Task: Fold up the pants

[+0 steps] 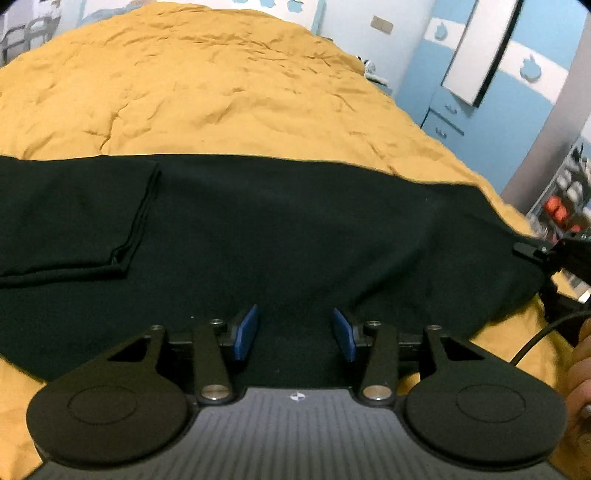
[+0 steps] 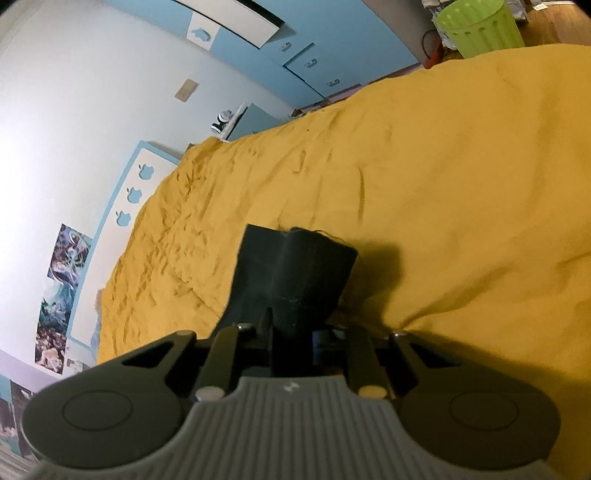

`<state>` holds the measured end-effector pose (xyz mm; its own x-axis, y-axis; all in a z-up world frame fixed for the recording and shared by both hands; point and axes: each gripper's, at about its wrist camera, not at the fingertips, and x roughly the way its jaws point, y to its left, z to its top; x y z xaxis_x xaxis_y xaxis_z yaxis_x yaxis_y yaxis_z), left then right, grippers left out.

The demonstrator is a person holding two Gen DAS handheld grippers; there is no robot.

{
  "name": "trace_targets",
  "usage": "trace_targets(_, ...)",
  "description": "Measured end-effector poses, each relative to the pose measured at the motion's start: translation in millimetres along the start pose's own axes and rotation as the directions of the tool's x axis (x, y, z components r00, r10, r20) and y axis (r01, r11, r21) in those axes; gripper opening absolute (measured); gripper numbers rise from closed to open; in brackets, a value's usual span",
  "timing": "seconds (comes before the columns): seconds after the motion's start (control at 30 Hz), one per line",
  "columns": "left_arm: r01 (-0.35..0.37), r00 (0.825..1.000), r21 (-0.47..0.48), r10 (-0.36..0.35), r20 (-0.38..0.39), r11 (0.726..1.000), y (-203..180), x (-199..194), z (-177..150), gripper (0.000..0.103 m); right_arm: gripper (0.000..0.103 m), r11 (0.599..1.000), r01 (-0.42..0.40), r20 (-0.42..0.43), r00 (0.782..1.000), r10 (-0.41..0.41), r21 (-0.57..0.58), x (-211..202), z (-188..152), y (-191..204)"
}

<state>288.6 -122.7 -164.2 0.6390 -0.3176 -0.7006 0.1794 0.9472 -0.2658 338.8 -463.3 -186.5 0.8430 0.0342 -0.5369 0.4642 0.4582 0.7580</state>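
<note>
Black pants (image 1: 280, 229) lie spread across a mustard-yellow bedspread (image 1: 207, 85), with one folded part and its hem at the left (image 1: 74, 221). My left gripper (image 1: 295, 330) hovers over the pants' near edge. Its blue pads (image 1: 246, 334) stand well apart, with nothing pressed between them. At the right edge of the left wrist view, my right gripper (image 1: 532, 251) meets the right end of the pants. In the right wrist view, that gripper (image 2: 291, 325) is shut on a bunched end of the pants (image 2: 299, 269), which stands up above the bedspread (image 2: 443, 184).
A blue cabinet with drawers (image 1: 447, 122) stands beyond the bed's far right side. A green ribbed bin (image 2: 480, 26) sits on the floor past the bed. Posters (image 2: 62, 288) hang on the white wall. A person's hand (image 1: 580, 373) and a black cable (image 1: 543, 336) are at the right.
</note>
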Motion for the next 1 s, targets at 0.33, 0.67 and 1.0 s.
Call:
trace_targets(0.33,0.08,0.988,-0.199,-0.051,0.146,0.977,61,-63,7,0.052,0.012,0.917,-0.086,0.111,0.984,0.139,-0.39,-14,-26,83)
trace_targets(0.67,0.06,0.987,-0.343,-0.004,0.163,0.937,123,-83,2,0.052,0.013,0.362,-0.201,-0.077,0.941,0.331,-0.91,-8,-152,171)
trace_targets(1.0,0.068,0.991,-0.363,-0.023,0.128,0.929,131,-75,0,0.052,0.053,-0.095,-0.398,-0.403,0.915,0.039,-0.913,33,-257,167)
